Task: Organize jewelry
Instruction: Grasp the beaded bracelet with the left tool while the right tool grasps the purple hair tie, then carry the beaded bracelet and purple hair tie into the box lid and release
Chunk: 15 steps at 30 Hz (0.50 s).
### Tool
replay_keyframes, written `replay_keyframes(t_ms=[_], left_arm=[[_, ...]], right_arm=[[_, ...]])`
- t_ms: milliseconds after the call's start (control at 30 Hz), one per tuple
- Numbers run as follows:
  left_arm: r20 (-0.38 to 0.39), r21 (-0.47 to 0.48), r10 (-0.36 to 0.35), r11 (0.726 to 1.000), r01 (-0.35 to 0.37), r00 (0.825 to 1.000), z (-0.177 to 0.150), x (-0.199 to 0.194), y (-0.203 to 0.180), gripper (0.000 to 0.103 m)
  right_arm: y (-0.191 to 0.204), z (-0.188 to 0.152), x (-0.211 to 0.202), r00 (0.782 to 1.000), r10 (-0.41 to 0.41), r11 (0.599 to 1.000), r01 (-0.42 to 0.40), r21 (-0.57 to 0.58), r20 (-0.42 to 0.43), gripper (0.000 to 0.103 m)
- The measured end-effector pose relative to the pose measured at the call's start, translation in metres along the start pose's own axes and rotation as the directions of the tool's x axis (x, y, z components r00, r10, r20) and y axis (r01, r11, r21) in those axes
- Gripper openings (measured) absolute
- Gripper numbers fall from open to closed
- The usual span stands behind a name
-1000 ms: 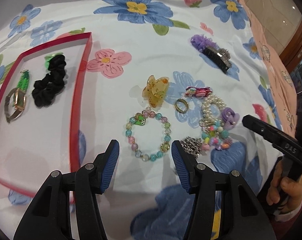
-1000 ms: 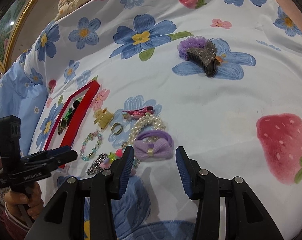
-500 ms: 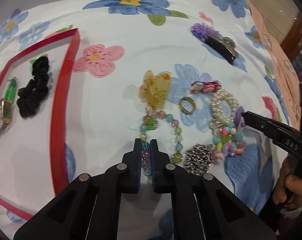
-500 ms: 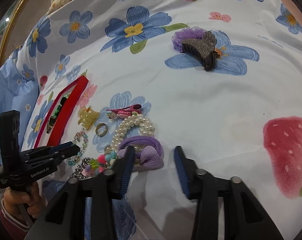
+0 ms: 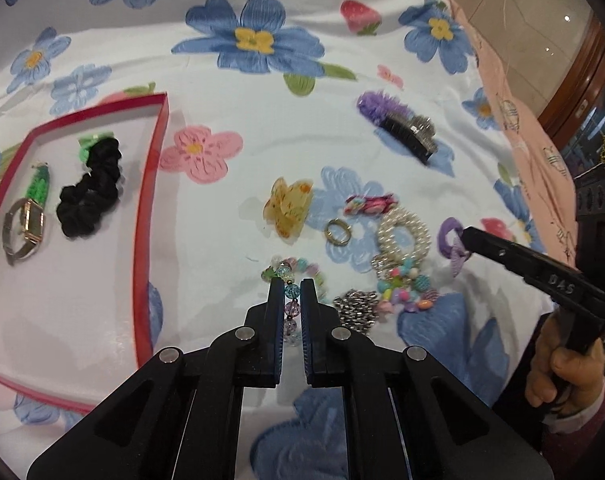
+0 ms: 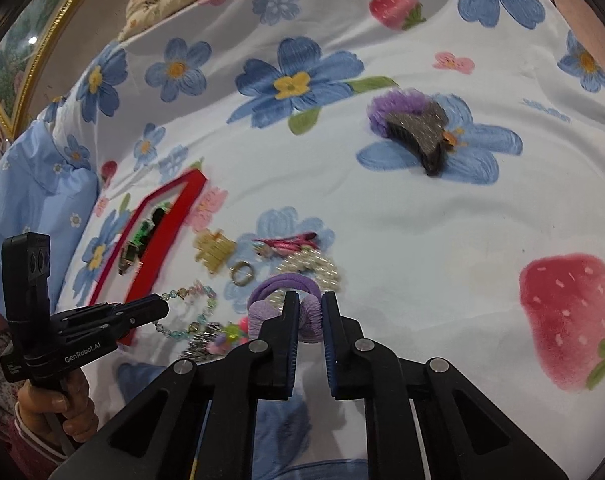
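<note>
Two pieces gripped at once. We have the left gripper (image 5: 292, 282) with its jaws pinched on one side of the bead bracelet (image 5: 298, 280); the rest of the loop bunches just past the tips, about 5 o'clock of the yellow claw clip (image 5: 287, 210). The right gripper (image 6: 310, 300) has its jaws closed on the bow of the purple hair tie (image 6: 292, 284), whose elastic loop rests against the pearl bracelet (image 6: 314, 268).

Bracelet, our read: light, limp strand of hard round beads, slick. They may roll out of the pads, so hold across the cord between beads and lift slowly; a snag could snap the string. Hair tie: soft, light, grippy fabric; the bow is the bulkiest hold.

Around them: gold ring (image 5: 337, 233) at 12 o'clock of the bracelet, silver chain (image 5: 352, 310) at 3 o'clock. Red tray (image 5: 148, 184) sits at 9 o'clock, holding a watch (image 5: 24, 226) and black scrunchie (image 5: 92, 196). All on the floral bedsheet (image 5: 262, 120).
</note>
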<state>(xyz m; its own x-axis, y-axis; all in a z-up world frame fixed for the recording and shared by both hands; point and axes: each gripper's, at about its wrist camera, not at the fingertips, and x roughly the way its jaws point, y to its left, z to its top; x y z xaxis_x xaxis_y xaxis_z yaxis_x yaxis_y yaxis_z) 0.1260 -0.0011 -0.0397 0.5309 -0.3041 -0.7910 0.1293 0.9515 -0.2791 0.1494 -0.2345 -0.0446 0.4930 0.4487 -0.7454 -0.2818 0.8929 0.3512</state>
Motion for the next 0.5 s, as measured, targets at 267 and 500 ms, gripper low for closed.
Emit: replay_keyframes(t_ms=[267, 500], left_arm=[[0.068, -0.017, -0.006, 1.000, 0.008, 0.998, 0.003, -0.035, 0.008, 0.006], [0.115, -0.042, 0.014, 0.999, -0.009, 0.993, 0.001, -0.061, 0.022, 0.006]], right_arm=[[0.022, 0.004, -0.002, 0.999, 0.043, 0.999, -0.043, -0.024, 0.003, 0.011], [0.045, 0.007, 0.002, 0.997, 0.083, 0.995, -0.084, -0.056, -0.005, 0.011]])
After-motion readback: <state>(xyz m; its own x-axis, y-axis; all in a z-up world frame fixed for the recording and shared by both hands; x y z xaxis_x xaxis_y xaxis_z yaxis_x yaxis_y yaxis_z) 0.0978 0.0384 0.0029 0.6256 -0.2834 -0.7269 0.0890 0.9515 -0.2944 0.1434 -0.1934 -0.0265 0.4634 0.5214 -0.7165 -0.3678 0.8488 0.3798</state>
